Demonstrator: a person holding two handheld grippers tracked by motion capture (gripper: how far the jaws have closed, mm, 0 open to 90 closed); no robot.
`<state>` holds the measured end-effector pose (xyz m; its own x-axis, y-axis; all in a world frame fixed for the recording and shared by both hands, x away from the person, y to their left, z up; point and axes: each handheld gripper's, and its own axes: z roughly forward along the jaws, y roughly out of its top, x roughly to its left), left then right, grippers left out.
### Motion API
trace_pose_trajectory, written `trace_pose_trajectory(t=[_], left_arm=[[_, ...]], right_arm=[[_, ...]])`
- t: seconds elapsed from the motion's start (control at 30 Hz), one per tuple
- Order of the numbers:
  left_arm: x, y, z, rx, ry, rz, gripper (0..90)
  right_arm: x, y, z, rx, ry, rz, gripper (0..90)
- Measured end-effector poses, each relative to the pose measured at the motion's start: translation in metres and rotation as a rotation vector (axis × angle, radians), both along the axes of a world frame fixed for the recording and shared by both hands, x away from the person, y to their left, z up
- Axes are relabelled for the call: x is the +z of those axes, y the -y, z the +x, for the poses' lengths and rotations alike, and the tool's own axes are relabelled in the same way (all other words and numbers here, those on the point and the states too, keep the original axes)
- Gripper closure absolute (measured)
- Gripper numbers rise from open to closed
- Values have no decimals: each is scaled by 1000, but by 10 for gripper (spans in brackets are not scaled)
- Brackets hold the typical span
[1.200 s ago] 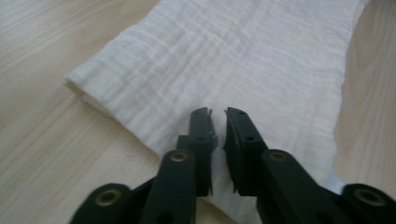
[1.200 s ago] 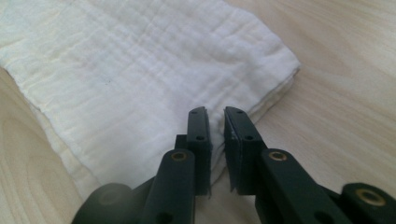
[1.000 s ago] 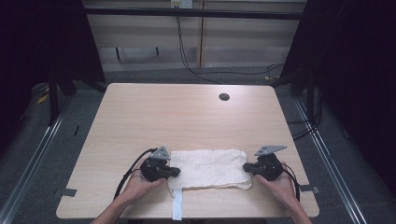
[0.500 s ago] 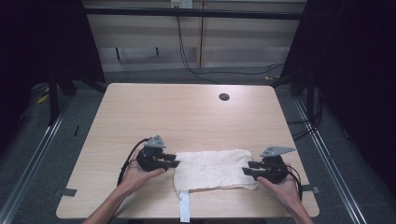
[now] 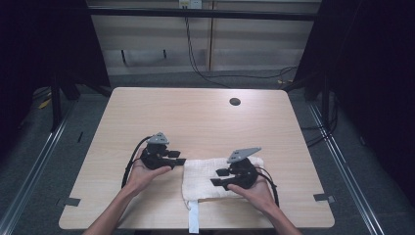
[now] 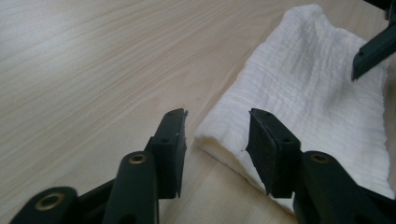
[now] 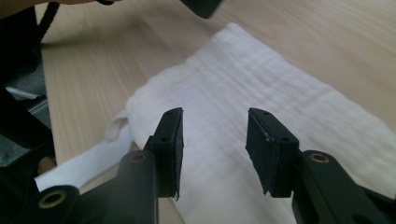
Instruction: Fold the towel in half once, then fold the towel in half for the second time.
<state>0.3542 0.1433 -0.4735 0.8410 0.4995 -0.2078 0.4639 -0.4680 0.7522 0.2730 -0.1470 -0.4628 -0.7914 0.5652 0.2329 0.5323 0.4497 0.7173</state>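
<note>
While the cloth point(image 5: 220, 178) lies folded, both grippers have let go.
Left gripper point(image 5: 180, 161) and right gripper point(image 5: 219, 176) — jaws just opened, nothing between them — another fold may remain.

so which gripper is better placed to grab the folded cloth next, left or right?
Probably the left gripper. It sits at the white cloth's left edge, and its own view shows the fold between its just-opened jaws. The right gripper hovers open above the flat middle of the cloth, with no edge to pinch.
</note>
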Motion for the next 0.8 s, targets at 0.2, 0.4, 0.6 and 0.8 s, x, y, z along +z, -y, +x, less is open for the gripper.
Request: trace_pose_trajectory(t=[0.2,0.4,0.6,0.8], left_arm=[[2,2,0,21,6,-24,498],[-2,-4,5,43,-2,-17,451],[-6,-9,5,50,-8,-1,445],[-3,-15,2,74,14,8,421]], right_arm=[[-6,-41,0,101,-10,-20,587],[-16,-74,5,154,-28,-29,598],[-24,-84,4,172,-18,-61,600],[-27,-81,2,170,-25,-60,583]])
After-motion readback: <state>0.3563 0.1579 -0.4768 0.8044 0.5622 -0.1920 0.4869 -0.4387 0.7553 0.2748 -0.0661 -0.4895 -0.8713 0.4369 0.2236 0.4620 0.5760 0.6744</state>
